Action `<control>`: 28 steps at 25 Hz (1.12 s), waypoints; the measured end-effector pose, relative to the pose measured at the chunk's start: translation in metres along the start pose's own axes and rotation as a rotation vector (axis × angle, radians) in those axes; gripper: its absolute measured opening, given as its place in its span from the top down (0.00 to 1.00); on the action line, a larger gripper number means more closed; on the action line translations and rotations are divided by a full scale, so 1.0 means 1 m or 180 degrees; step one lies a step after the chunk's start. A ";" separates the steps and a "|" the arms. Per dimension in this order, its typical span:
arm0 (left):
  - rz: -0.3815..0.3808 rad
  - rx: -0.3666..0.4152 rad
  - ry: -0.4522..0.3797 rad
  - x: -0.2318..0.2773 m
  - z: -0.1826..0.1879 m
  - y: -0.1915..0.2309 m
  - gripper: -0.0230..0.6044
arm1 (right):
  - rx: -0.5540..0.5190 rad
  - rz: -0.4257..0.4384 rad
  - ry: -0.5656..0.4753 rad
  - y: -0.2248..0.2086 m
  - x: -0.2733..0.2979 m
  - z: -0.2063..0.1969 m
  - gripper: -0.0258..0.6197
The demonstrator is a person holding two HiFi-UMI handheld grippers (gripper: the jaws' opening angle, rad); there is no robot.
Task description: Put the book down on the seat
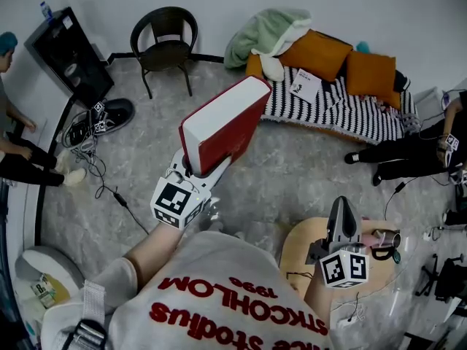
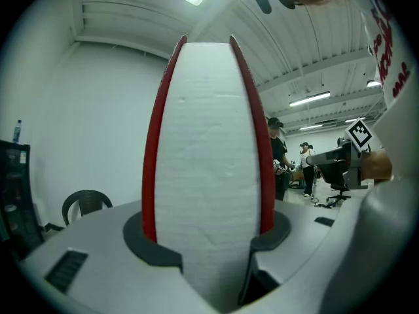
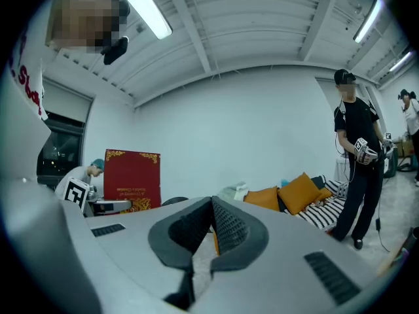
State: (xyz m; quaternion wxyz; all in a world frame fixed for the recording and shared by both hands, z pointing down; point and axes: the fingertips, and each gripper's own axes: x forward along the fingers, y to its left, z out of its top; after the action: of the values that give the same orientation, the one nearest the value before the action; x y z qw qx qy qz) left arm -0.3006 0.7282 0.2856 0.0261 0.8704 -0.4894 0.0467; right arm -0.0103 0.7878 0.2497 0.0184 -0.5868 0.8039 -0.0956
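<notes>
A thick red hardcover book [image 1: 222, 122] with white page edges is held up in the air, above the floor between me and the seats. My left gripper [image 1: 201, 170] is shut on its lower end; in the left gripper view the book [image 2: 206, 142] stands upright between the jaws of the gripper [image 2: 208, 241], which press on both covers. My right gripper [image 1: 341, 204] hangs lower right, shut and empty; its pads [image 3: 226, 231] meet. The book [image 3: 132, 178] also shows in the right gripper view. A dark armchair [image 1: 166, 39] stands at the back, with a striped sofa [image 1: 343, 108] to its right.
Orange cushions [image 1: 317, 53] and a green blanket [image 1: 266, 31] lie on the sofa. A small round wooden table [image 1: 303, 246] sits under my right gripper. A black cabinet [image 1: 69, 57] and floor cables [image 1: 98, 166] are at left. People stand at both sides [image 3: 357, 156].
</notes>
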 end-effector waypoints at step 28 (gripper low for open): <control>0.0220 0.0165 -0.0126 0.039 0.008 -0.037 0.58 | 0.0234 0.0252 -0.0069 -0.085 0.007 -0.001 0.92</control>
State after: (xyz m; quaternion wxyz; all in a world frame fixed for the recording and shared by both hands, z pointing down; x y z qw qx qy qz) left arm -0.2487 0.7135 0.2817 -0.0078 0.8541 -0.5183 0.0430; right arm 0.0671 0.7566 0.2666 0.0524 -0.5545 0.8221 -0.1179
